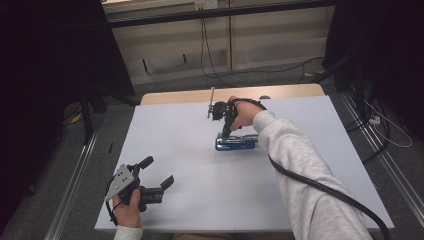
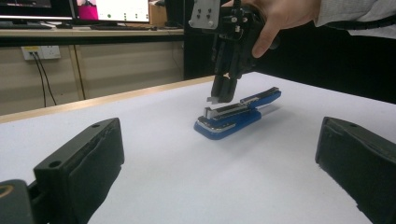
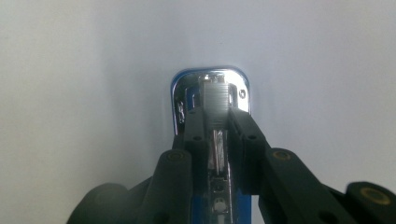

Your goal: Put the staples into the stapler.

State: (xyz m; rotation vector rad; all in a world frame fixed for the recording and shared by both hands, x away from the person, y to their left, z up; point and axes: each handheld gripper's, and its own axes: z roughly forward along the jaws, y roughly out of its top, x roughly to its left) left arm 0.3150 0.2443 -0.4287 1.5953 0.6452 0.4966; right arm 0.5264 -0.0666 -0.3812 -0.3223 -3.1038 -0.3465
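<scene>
One blue stapler (image 1: 236, 142), two grippers, one table (image 1: 190, 200)

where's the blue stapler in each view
High view: the blue stapler lies mid-table, right of centre, under the right gripper.
Left gripper view: right of centre on the white table, the right gripper coming down on it.
Right gripper view: centre, its chrome front end beyond the nearly closed jaws.
Shared landmark: the right gripper, at the stapler in every view.

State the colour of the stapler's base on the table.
Blue, with a shiny metal plate on top; the stapler shows best in the left gripper view.
</scene>
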